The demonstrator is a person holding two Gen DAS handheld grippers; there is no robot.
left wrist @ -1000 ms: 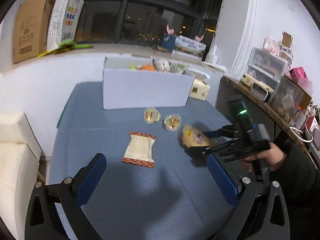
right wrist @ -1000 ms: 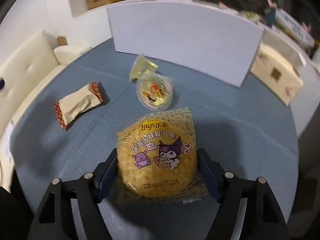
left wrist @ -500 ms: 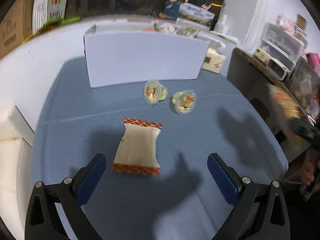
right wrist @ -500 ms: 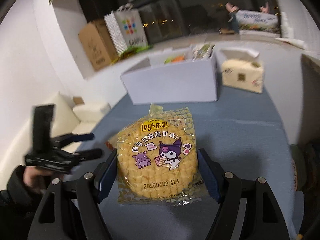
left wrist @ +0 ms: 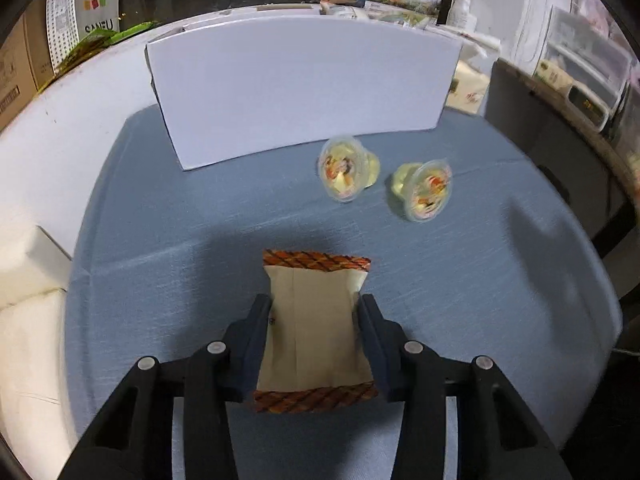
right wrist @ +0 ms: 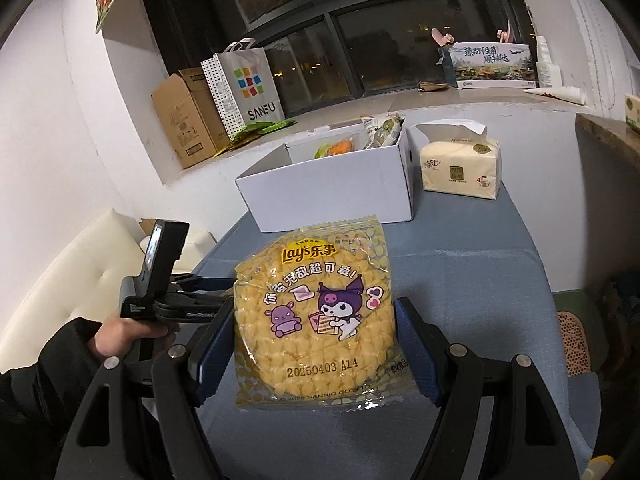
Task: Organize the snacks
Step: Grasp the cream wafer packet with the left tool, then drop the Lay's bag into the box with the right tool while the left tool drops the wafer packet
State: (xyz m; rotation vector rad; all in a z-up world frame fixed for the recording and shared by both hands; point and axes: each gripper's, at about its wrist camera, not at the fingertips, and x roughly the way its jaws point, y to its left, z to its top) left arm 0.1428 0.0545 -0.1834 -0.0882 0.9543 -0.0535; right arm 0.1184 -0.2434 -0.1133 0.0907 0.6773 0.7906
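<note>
Left gripper [left wrist: 316,312] has its fingers closed against both sides of a cream wafer pack [left wrist: 316,332] with orange crimped ends, which lies on the blue table [left wrist: 160,220]; beyond it two jelly cups [left wrist: 347,174] [left wrist: 426,190] lie on their sides, apart, just short of the white box [left wrist: 296,88]. Right gripper [right wrist: 314,334] grips a yellow Lay's bag [right wrist: 316,316] between its blue pads, held above the table, with the open box [right wrist: 332,188] of snacks and a tissue pack [right wrist: 460,168] farther back.
</note>
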